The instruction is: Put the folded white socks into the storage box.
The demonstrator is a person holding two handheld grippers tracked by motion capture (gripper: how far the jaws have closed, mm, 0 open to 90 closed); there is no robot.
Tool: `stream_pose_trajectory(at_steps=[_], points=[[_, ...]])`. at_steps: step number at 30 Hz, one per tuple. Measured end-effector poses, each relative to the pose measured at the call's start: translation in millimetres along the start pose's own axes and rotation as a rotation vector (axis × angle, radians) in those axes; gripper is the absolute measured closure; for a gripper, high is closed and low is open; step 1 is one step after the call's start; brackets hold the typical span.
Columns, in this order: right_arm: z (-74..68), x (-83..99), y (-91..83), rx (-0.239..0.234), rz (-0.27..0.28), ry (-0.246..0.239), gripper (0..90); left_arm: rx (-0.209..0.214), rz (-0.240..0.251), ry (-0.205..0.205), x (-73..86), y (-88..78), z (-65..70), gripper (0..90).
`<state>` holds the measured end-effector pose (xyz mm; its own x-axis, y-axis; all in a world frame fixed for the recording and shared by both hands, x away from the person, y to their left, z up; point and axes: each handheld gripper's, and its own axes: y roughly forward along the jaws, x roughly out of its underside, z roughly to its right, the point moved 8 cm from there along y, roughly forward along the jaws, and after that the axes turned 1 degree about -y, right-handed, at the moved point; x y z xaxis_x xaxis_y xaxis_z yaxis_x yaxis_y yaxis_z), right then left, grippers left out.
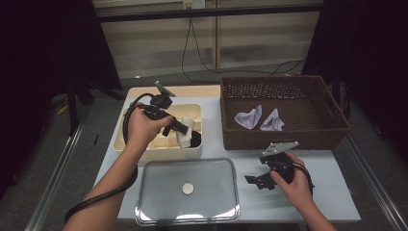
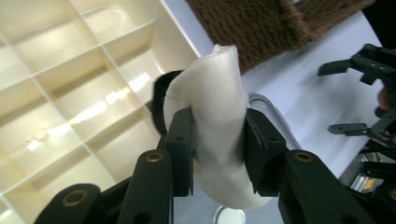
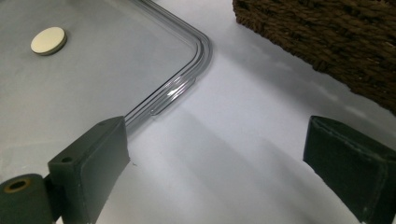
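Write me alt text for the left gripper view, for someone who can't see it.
The left gripper has its two black jaws clamped on a rolled white fabric piece, held above a cream plastic organiser box with square compartments. Behind it are a dark brown woven wicker basket, the pale table and, at right, the open right gripper.

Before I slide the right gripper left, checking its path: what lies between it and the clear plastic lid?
Nothing: bare white table separates right gripper from lid, per right gripper view.

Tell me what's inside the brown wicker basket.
Two pale lilac folded cloths lie on the floor of the brown wicker basket. Its near wall hides the strip of floor right behind it.
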<state>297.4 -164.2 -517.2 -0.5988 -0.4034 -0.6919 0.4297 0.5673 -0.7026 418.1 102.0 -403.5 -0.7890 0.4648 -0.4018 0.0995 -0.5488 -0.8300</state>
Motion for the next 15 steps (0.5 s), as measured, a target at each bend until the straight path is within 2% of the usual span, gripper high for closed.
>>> stream_pose_trajectory(at_steps=[3,4,6,8,15], points=[[-0.5,-0.1,0.0,-0.006,0.003,-0.001,6.6,-0.022,-0.002,-0.002,0.8,-0.5,-10.3,66.1],[-0.2,0.1,0.0,-0.002,0.0,-0.002,6.6,-0.018,0.002,-0.011,0.9,0.0,-13.3,66.1],[-0.5,0.2,0.1,-0.003,-0.002,0.002,6.6,-0.038,0.002,-0.021,2.1,2.1,-18.6,66.1],[-0.6,0.1,0.2,-0.004,-0.002,0.002,6.6,-0.037,0.007,-0.023,2.5,3.3,-24.8,66.1],[-0.3,0.4,0.8,-0.005,-0.002,0.001,6.6,-0.059,0.012,-0.032,5.3,9.9,-35.9,66.2]])
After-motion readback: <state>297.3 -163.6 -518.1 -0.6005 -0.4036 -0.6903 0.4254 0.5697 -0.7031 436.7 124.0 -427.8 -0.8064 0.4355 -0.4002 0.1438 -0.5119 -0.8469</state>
